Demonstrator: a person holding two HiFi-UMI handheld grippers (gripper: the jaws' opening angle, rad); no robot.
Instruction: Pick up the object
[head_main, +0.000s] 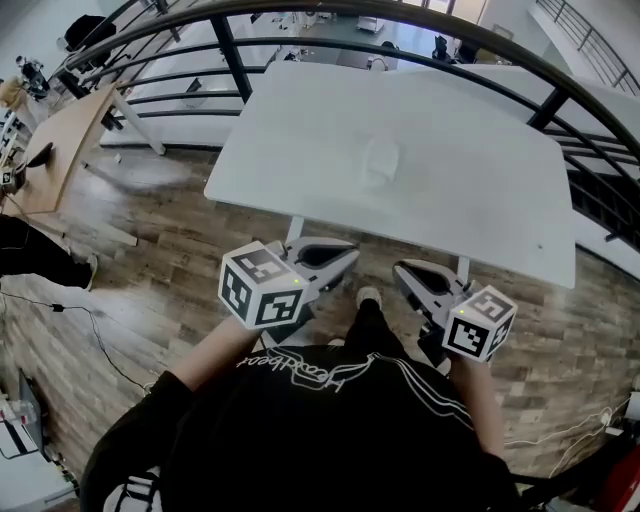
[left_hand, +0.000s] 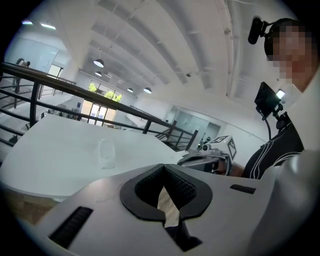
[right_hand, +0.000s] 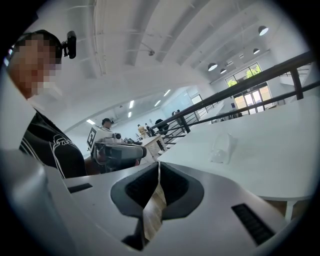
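Note:
A small clear object (head_main: 381, 162), like a see-through cup, rests near the middle of the white table (head_main: 470, 120). It shows faintly in the left gripper view (left_hand: 106, 152) and in the right gripper view (right_hand: 222, 148). Both grippers are held over the floor, short of the table's near edge and well apart from the object. My left gripper (head_main: 348, 256) has its jaws together with nothing between them (left_hand: 163, 168). My right gripper (head_main: 401, 270) is likewise shut and empty (right_hand: 158, 165). Each gripper shows in the other's view: the right one (left_hand: 207, 159) and the left one (right_hand: 120, 151).
A black curved railing (head_main: 300, 14) runs behind the table. A wooden desk (head_main: 60, 140) stands at the far left, with another person's leg (head_main: 40, 262) near it. Wood floor lies under me, my shoe (head_main: 368, 297) between the grippers. A cable (head_main: 100, 340) trails at left.

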